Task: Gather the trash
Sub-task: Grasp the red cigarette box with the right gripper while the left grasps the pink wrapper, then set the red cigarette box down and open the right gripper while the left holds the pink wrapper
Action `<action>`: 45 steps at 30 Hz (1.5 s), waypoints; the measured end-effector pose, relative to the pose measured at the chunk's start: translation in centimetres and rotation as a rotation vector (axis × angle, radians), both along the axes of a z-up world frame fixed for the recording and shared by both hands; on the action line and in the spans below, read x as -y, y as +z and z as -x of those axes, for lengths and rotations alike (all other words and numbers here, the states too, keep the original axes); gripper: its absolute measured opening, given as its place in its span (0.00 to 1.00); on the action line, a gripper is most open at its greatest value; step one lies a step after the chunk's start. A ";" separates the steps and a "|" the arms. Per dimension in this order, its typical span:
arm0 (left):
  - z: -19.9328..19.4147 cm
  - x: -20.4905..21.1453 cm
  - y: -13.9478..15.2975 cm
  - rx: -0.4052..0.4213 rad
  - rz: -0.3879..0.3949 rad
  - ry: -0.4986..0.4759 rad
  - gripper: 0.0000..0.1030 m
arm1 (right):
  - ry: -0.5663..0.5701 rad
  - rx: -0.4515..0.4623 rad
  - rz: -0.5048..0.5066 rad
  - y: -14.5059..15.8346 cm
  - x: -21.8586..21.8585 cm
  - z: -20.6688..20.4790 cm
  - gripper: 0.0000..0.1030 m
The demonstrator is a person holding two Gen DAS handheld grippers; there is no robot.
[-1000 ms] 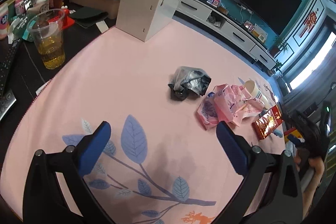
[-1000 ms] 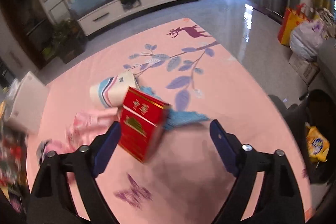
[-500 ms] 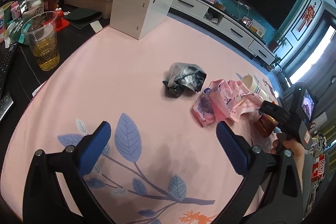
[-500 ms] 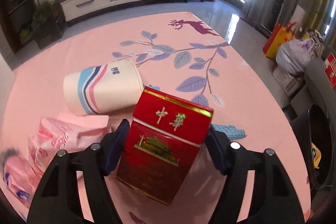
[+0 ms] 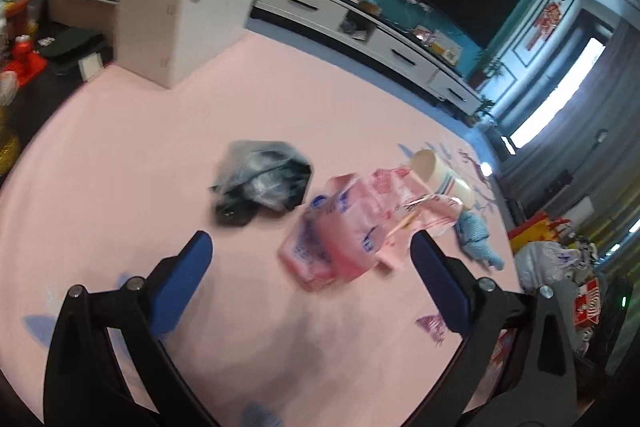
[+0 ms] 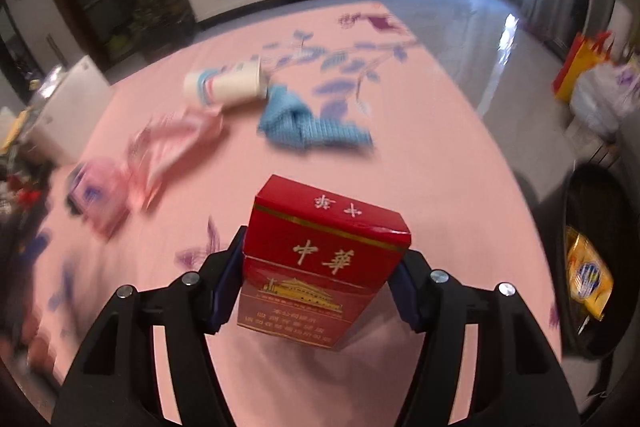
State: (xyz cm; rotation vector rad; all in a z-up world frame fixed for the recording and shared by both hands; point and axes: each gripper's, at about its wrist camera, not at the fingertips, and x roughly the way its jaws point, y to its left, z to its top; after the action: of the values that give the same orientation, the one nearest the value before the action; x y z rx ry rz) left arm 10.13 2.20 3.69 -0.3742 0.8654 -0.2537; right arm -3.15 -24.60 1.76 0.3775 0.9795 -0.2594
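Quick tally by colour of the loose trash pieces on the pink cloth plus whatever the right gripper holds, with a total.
Red: 1, cigarette box in the right gripper
Pink: 1, crumpled wrapper
Black-grey: 1, plastic bag
White striped: 1, paper cup
Blue: 1, cloth
Total: 5

You have one red cigarette pack [image 6: 326, 259], one paper cup [image 6: 226, 83], one blue cloth [image 6: 308, 125], one dark crumpled bag [image 5: 262, 179], and what looks like two pink wrappers [image 5: 344, 231], too blurred to be sure.
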 end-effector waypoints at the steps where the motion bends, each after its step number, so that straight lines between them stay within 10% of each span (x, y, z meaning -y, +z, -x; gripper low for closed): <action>1: -1.0 0.8 -0.7 -0.007 0.009 -0.032 0.95 | 0.004 -0.002 -0.021 -0.3 0.2 0.7 0.61; 7: -2.8 2.6 -3.6 -0.033 -0.086 -0.057 0.79 | -0.028 0.009 -0.079 -0.9 1.1 1.4 0.61; 16: -1.7 2.1 -3.7 -0.047 0.008 -0.020 0.36 | 0.005 -0.028 -0.021 -1.9 0.4 1.1 0.61; 30: 7.7 1.7 3.3 0.045 0.006 0.008 0.35 | 0.028 -0.028 0.059 -1.8 -0.3 1.1 0.79; 45: 11.1 2.8 1.0 0.001 -0.055 0.041 0.36 | 0.010 -0.099 0.096 -3.8 -2.3 1.0 0.78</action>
State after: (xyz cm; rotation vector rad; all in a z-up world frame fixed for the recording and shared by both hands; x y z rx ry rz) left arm -0.96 -0.61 4.64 -0.3403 0.8611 -0.1914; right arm -4.14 -22.35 -2.02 0.2735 1.0613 -0.3170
